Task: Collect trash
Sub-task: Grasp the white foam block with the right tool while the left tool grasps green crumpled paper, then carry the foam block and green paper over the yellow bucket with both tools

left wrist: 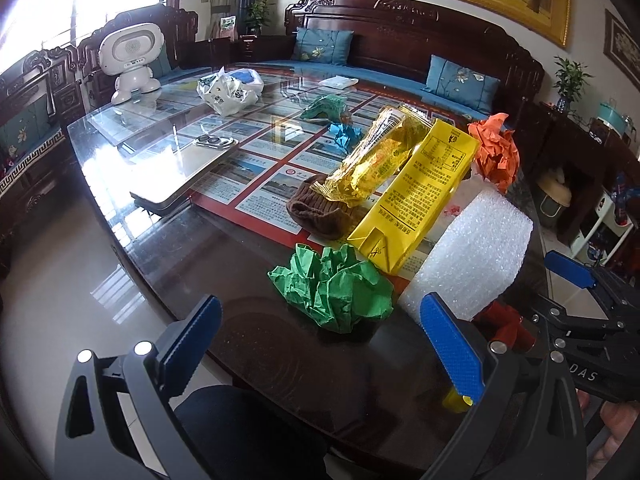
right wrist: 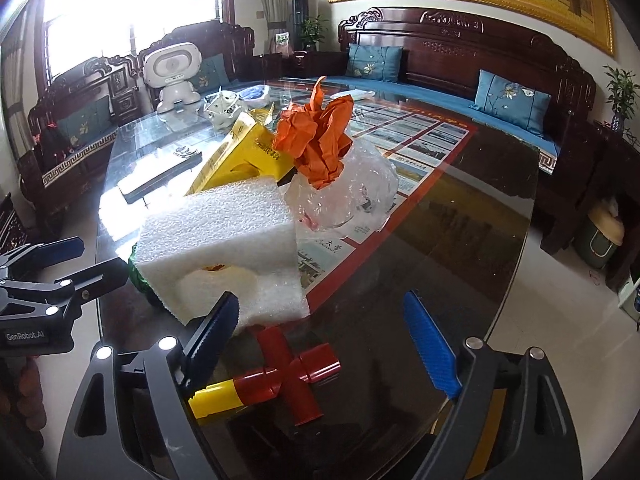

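Trash lies on the glass table (left wrist: 160,184): a crumpled green paper (left wrist: 332,288), a white foam piece (left wrist: 472,264), a yellow carton (left wrist: 416,200), a gold wrapper (left wrist: 376,160), an orange paper ball (left wrist: 496,148) and a red and yellow cross-shaped piece (right wrist: 280,376). My left gripper (left wrist: 324,344) is open and empty just before the green paper. My right gripper (right wrist: 328,336) is open and empty around the red cross piece, with the foam (right wrist: 224,236), orange paper (right wrist: 320,140) and clear plastic (right wrist: 352,196) beyond.
A brown knit hat (left wrist: 316,212), a phone (left wrist: 184,176), a white plastic bag (left wrist: 228,88), blue and green paper balls and a white toy robot (left wrist: 132,60) sit farther back. Wooden sofas with blue cushions ring the table. The table's near edge is under both grippers.
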{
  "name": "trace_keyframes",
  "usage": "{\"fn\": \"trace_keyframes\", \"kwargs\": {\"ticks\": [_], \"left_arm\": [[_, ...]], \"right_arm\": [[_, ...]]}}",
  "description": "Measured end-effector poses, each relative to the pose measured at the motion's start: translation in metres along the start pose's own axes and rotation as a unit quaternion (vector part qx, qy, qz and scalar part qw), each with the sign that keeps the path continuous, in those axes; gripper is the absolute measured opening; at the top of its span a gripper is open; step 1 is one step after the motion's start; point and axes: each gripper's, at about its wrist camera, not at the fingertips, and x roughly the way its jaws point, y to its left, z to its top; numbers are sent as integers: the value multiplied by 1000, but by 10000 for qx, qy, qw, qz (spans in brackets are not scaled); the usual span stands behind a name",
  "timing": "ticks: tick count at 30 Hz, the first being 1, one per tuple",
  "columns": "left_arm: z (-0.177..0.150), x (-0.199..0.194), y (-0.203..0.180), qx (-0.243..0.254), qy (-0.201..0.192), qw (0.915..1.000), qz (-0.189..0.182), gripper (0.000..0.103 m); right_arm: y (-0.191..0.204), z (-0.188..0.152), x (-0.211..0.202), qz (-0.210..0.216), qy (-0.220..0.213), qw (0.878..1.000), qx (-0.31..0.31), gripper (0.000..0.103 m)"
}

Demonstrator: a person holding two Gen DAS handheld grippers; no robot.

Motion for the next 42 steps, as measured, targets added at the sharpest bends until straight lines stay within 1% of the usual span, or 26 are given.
{"fn": "trace_keyframes", "kwargs": {"ticks": [4,5,7,8,9,10,11,13,15,19,21,26,28,32,34,35,37,38,40,42], "left_arm": [[0,1,-4,5,3,10000,-5,99],[1,2,-5,9,5,10000,1,99],[1,2,-5,31,10,10000,21,99],[0,3,-5,39,17,10000,37,99],[0,3,-5,48,26,10000,42,99],[0,3,-5,53,37,10000,43,99],[-1,2,-4,47,52,10000,27,99],[-2,3,-2,27,77,10000,-20,99],[-2,4,-1,8,100,9999,-73,99],[0,10,-1,13,118,9999,-95,99],[2,17,-4,60,137,9999,-70,99],[8,45,-9,243,319,9988,274,99],[9,52,-9,301,390,9984,268,99],[11,57,-6,301,456,9985,99,98],[12,58,-4,311,476,9984,78,84],[11,60,-3,320,516,9981,71,68],[10,58,-4,381,491,9980,84,55],[9,56,-3,378,486,9981,30,44],[8,53,0,316,512,9982,-86,41],[6,48,4,282,455,9986,-24,39]], "right_arm": [[4,9,9,103,65,9998,-135,81],[5,12,12,134,108,9997,-163,79],[5,16,19,297,206,9992,-187,60],[4,17,24,391,301,9986,-173,55],[2,18,28,545,362,9978,-124,37],[1,18,28,737,348,9966,-81,26],[1,18,27,784,345,9963,-74,26],[2,16,20,739,224,9969,-165,26],[0,14,10,865,113,9961,-123,26],[-8,12,-22,981,-333,9946,30,26],[-14,15,-34,975,-444,9942,76,26],[-23,14,-53,918,-537,9942,168,26],[-26,14,-58,890,-566,9942,192,26],[-29,18,-64,875,-637,9938,246,26],[-28,17,-66,882,-649,9937,250,26],[-28,16,-66,908,-644,9935,256,26],[-28,14,-67,973,-637,9928,287,26],[-27,13,-67,975,-632,9928,280,26],[-27,12,-67,963,-636,9929,289,26],[-28,12,-68,975,-646,9926,316,26]]}}
